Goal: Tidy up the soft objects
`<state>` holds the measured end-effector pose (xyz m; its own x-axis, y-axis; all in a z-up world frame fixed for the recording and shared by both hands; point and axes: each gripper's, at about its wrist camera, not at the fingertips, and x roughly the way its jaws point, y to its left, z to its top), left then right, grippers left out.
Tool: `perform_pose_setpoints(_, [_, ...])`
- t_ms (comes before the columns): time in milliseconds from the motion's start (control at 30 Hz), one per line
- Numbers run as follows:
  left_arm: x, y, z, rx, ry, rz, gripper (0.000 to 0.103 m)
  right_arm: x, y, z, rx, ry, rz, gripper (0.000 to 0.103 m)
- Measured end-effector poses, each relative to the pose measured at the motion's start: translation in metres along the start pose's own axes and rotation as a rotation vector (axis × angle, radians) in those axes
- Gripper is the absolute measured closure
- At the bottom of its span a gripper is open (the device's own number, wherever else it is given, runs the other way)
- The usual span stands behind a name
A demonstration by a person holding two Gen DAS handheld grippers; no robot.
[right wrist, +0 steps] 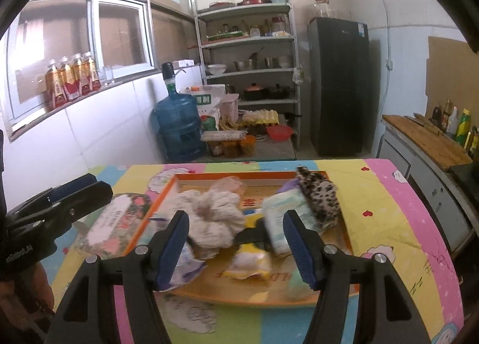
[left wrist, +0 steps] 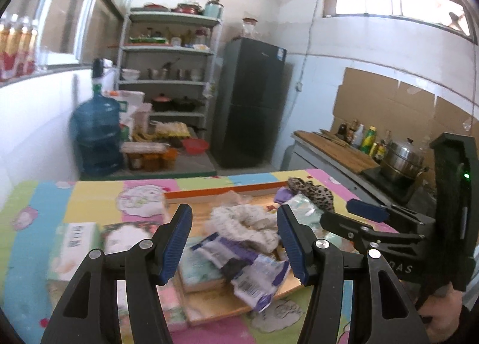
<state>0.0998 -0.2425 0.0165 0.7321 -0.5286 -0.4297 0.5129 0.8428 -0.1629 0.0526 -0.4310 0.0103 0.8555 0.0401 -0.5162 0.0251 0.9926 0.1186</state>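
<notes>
Home kitchen, fridge (right wrist: 339,86), pot shelves (right wrist: 250,56), stove steamer (left wrist: 402,158)

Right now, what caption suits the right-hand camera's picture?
Open right gripper above an orange tray piled with soft goods.

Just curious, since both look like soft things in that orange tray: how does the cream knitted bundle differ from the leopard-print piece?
The cream knitted bundle is plain off-white, while the leopard-print piece is spotted dark on pale. The bundle is chunky and bunched near the middle of the orange tray; the leopard-print piece looks flatter and longer, by the tray's far right corner. Both lie loose in the tray, untouched.
</notes>
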Motion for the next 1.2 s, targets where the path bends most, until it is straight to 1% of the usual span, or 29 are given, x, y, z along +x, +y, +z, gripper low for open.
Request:
perform_pose_setpoints(167, [-0.037,0.014,-0.008,-0.001,-0.036,0.088,0.042,-0.015,0.033,-0.013,0.001,-0.023,0.021,0.038])
perform_pose_setpoints(300, [-0.067,0.027,-0.016,0.004,-0.067,0.200,0.042,-0.024,0.064,-0.023,-0.011,-0.037,0.018,0.038])
perform_pose_setpoints(400, [-0.087,0.038,-0.024,0.001,-0.075,0.254,0.042,-0.029,0.082,-0.029,-0.010,-0.044,0.022,0.038])
perform_pose_setpoints(567, [-0.110,0.059,-0.035,-0.009,-0.051,0.290,0.042,-0.034,0.115,-0.042,-0.003,-0.047,0.018,0.038])
perform_pose_setpoints(667, [-0.120,0.069,-0.041,-0.018,-0.039,0.322,0.042,-0.032,0.129,-0.048,0.007,-0.030,0.001,0.038])
perform_pose_setpoints(833, [-0.133,0.083,-0.051,-0.039,-0.026,0.344,0.042,-0.031,0.149,-0.054,0.020,-0.005,0.010,0.038])
perform_pose_setpoints(967, [-0.140,0.092,-0.057,-0.060,-0.015,0.375,0.042,-0.037,0.167,-0.056,0.012,-0.018,-0.012,0.038])
perform_pose_setpoints(1200, [-0.147,0.103,-0.059,-0.078,-0.015,0.382,0.042,-0.043,0.187,-0.053,-0.024,-0.041,-0.026,0.038])
